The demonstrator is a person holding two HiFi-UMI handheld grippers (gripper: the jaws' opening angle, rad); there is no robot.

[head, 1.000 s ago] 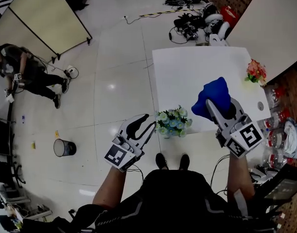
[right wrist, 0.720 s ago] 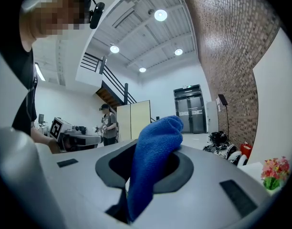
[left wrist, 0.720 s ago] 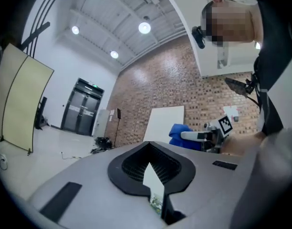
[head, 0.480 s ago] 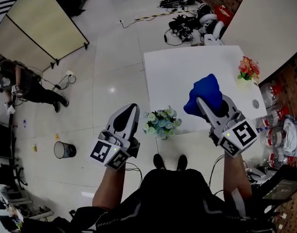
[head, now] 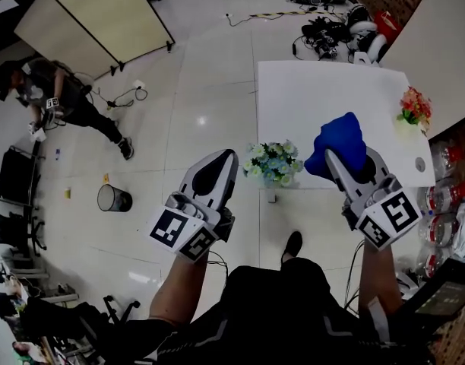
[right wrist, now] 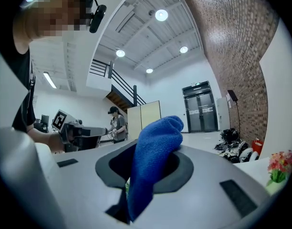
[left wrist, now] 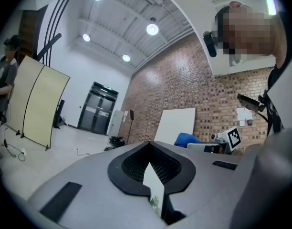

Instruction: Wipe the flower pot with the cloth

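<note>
The flower pot (head: 273, 164), holding blue and white flowers, stands at the near edge of the white table (head: 324, 97). My right gripper (head: 333, 158) is just right of the pot and is shut on a bunched blue cloth (head: 340, 143) that sticks up past its tips. In the right gripper view the cloth (right wrist: 154, 149) hangs between the closed jaws. My left gripper (head: 227, 157) hovers over the floor just left of the pot, shut with nothing in it. The left gripper view shows its jaws (left wrist: 150, 162) meeting, with only a sliver of table and flowers seen through them.
A second pot with pink flowers (head: 415, 106) sits at the table's far right edge. Cables and gear (head: 345, 23) lie beyond the table, bottles (head: 447, 158) to its right. On the floor at left are a bin (head: 113, 198), a person (head: 69, 101) and a folding screen (head: 103, 10).
The left gripper's jaws closed on nothing, and it rose towards the pot. The right gripper moved a little with the cloth still held. The head view swung, so the table sits further right.
</note>
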